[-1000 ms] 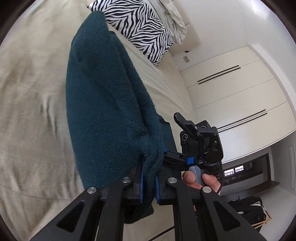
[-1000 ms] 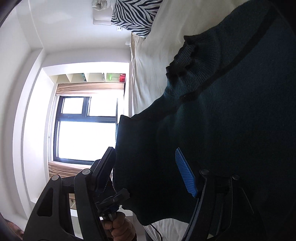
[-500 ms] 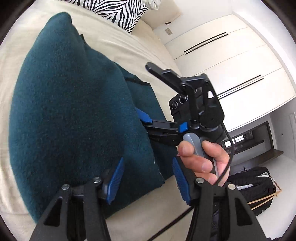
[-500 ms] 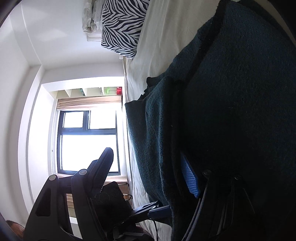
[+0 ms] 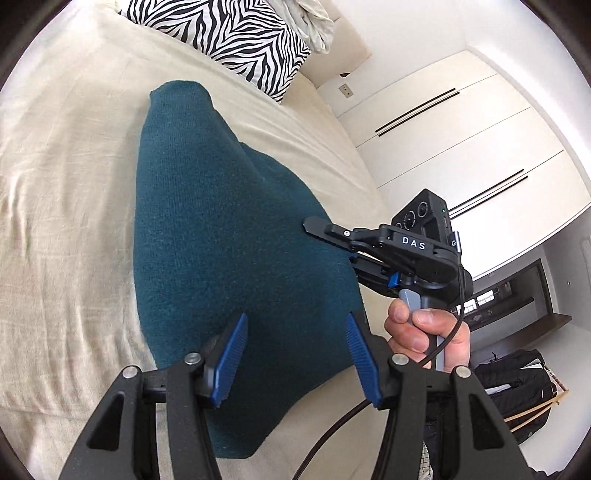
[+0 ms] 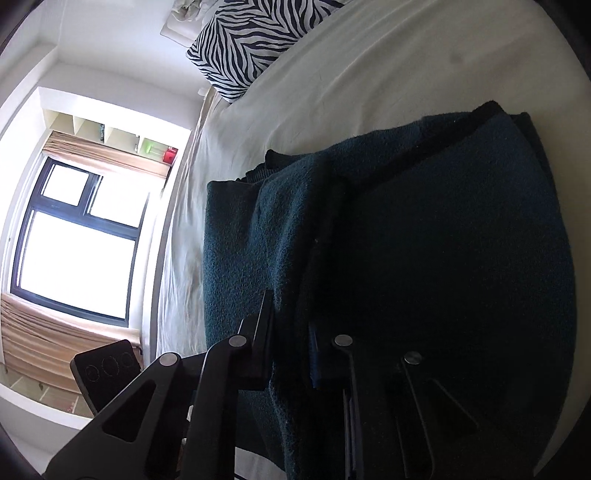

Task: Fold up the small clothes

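Right tongs (image 6: 291,339) closing on the teal garment's (image 5: 229,236) edge to fold it — left tongs (image 5: 293,354) spread, holding nothing.

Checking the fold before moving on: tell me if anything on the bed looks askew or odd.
The teal garment is not folded square: it tapers to a narrow point toward the zebra pillow, and from the right wrist its layered edges sit stepped, not aligned. The bed sheet is creased. Nothing looks spilled or damaged.

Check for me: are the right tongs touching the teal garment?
Touching. The right wrist view shows the right tongs closing with a raised fold of the teal garment pinched between them.
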`<state>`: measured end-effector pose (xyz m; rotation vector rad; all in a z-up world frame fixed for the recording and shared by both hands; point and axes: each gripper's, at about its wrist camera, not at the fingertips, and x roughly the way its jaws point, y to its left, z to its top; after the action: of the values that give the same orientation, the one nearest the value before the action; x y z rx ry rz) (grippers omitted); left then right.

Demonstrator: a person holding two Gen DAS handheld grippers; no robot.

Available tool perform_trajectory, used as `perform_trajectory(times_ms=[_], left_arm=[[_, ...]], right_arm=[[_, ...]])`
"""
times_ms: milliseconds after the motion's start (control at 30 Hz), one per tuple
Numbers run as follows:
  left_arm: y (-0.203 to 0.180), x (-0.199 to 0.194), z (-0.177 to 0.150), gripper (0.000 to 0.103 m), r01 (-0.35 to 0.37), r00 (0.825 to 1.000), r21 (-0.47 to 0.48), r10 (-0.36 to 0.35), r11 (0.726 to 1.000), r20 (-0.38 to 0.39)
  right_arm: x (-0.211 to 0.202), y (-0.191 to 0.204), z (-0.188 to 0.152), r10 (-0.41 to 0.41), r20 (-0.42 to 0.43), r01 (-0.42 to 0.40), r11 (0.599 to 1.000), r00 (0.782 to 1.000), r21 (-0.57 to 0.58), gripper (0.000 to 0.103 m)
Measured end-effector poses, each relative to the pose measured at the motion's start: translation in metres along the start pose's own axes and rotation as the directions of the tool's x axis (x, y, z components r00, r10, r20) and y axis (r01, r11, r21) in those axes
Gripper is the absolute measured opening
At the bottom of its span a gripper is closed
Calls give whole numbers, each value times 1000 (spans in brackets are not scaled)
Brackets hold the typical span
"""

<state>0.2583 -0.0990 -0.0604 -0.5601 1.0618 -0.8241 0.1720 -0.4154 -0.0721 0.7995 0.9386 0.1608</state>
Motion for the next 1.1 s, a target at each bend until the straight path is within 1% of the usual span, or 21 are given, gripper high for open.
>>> perform_trajectory(times_ms=[100, 200, 300, 367, 400, 467, 533, 567, 600, 700, 767, 833, 900, 967, 1033, 1067, 1100], left_arm=[[-16, 9, 4, 58, -6, 1000, 49, 6, 999, 1], [-34, 22, 10, 59, -15, 1000, 100, 15, 995, 0], [-45, 40, 19, 59, -29, 1000, 137, 30, 990, -6], [-45, 50, 21, 59, -49, 999, 150, 52, 987, -16], [-45, 56, 22, 59, -62, 998, 159, 67, 985, -23], [-44, 71, 23, 59, -84, 995, 169, 92, 982, -39], [-45, 87, 24, 59, -118, 990, 180, 129, 977, -50], [-43, 90, 24, 59, -123, 990, 180, 135, 976, -50], [-43, 92, 25, 59, -131, 988, 186, 143, 974, -50], [-45, 91, 23, 59, -152, 986, 199, 163, 968, -43], [-52, 85, 21, 59, -160, 986, 209, 168, 965, -22], [-60, 78, 21, 59, -179, 983, 239, 183, 954, 7], [-63, 81, 25, 60, -196, 980, 255, 201, 947, 7], [-59, 87, 34, 60, -215, 976, 262, 219, 941, 17], [-56, 91, 41, 59, -234, 972, 267, 234, 935, 29], [-56, 94, 45, 60, -239, 971, 269, 238, 933, 36], [-58, 96, 49, 60, -249, 968, 279, 246, 927, 45]], right_arm=[[-24, -5, 6, -28, 28, 28, 1000, 999, -12, 13], [-45, -16, 7, -50, 59, 49, 999, 997, 4, 13], [-68, -41, 1, -58, 99, 54, 997, 993, 49, 13], [-81, -61, -3, -75, 124, 65, 995, 990, 80, 13], [-84, -71, -5, -86, 125, 75, 993, 988, 95, 13], [-78, -90, -9, -114, 97, 102, 988, 989, 117, 13], [-70, -103, -15, -87, 68, 77, 987, 994, 138, 13], [-70, -106, -16, -78, 74, 66, 987, 994, 148, 13], [-68, -108, -16, -76, 76, 64, 987, 994, 149, 13], [-60, -105, -17, -102, 75, 92, 987, 992, 128, 14], [-53, -109, -14, -97, 74, 86, 986, 993, 141, 14], [-54, -112, -13, -89, 76, 76, 984, 993, 160, 15], [-59, -110, -12, -109, 82, 94, 982, 991, 166, 16], [-68, -101, -12, -170, 101, 153, 975, 980, 158, 18], [-81, -86, -6, -235, 141, 216, 966, 962, 141, 20], [-89, -79, -3, -254, 165, 234, 963, 953, 130, 21], [-93, -73, 1, -233, 187, 214, 970, 954, 117, 21]])
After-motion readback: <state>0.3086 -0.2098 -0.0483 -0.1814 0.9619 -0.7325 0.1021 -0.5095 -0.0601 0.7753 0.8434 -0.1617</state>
